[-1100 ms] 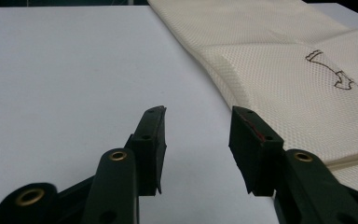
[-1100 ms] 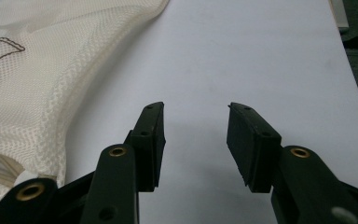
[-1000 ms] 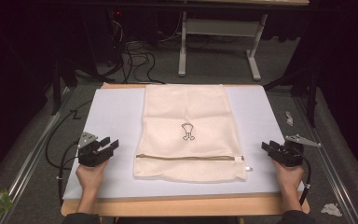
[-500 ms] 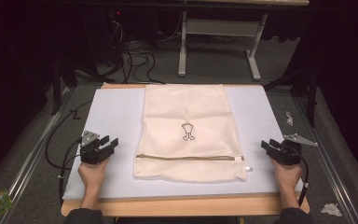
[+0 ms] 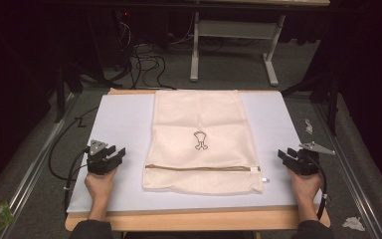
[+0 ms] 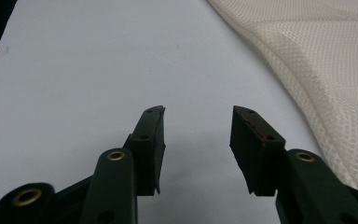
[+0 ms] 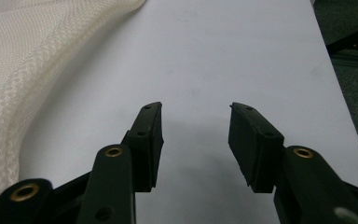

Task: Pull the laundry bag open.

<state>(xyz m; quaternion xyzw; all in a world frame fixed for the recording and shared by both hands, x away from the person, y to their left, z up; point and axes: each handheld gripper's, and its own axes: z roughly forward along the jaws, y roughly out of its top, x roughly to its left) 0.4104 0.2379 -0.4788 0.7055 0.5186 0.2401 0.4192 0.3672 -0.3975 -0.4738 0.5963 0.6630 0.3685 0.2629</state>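
High view: mesh bag [image 5: 201, 142] lying flat mid-mat [image 5: 119, 119]. Left gripper [image 5: 110, 158] waiting left of bag, right gripper [image 5: 289, 157] right of it, both gaping, empty. Approach step seemingly starting; next, closing in on bag's edges.

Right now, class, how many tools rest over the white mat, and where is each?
2. The left tool sits left of the mesh bag; the right tool sits right of it, both open near the front edge.
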